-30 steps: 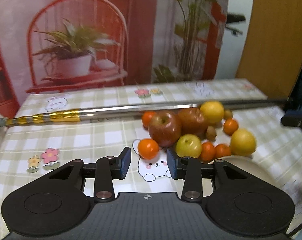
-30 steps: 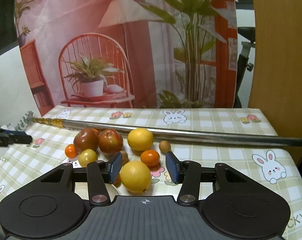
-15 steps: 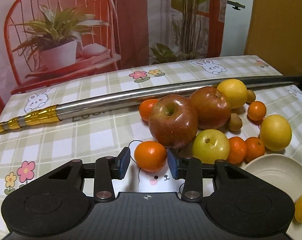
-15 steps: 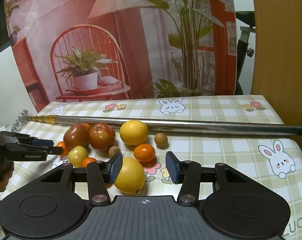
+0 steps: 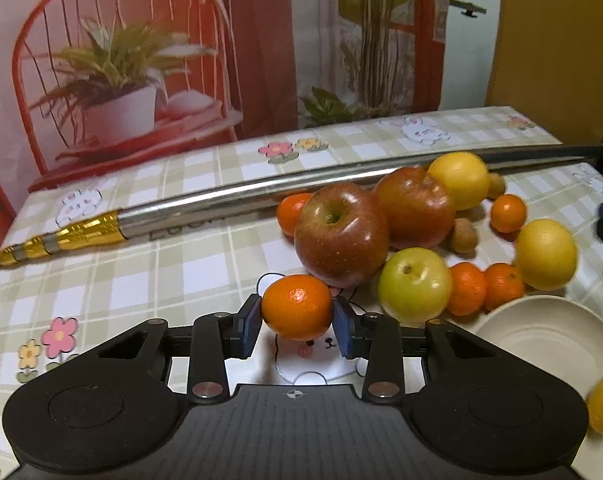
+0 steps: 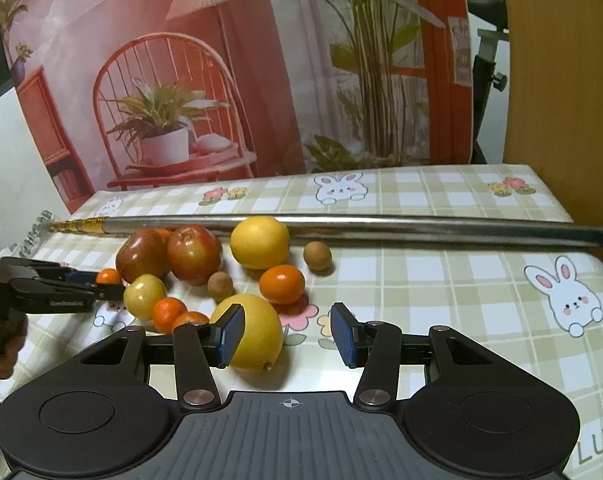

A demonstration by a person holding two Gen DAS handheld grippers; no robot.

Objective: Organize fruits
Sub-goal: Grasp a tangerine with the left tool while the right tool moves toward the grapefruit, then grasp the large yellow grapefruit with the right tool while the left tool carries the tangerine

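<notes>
Checkered tablecloth (image 5: 189, 264) is bearing fruit; left gripper (image 5: 297, 318) is pinching a mandarin (image 5: 297, 306), risking slipping; right gripper (image 6: 287, 334) is gaping.

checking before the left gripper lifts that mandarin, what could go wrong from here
1. The left gripper pinches the mandarin only at its sides; round fruit could slip out on lifting.
2. The mandarin sits very near the red apple; a nudge might set the crowded pile rolling.
3. The right gripper is open with one finger against the lemon, which could roll if bumped.
</notes>
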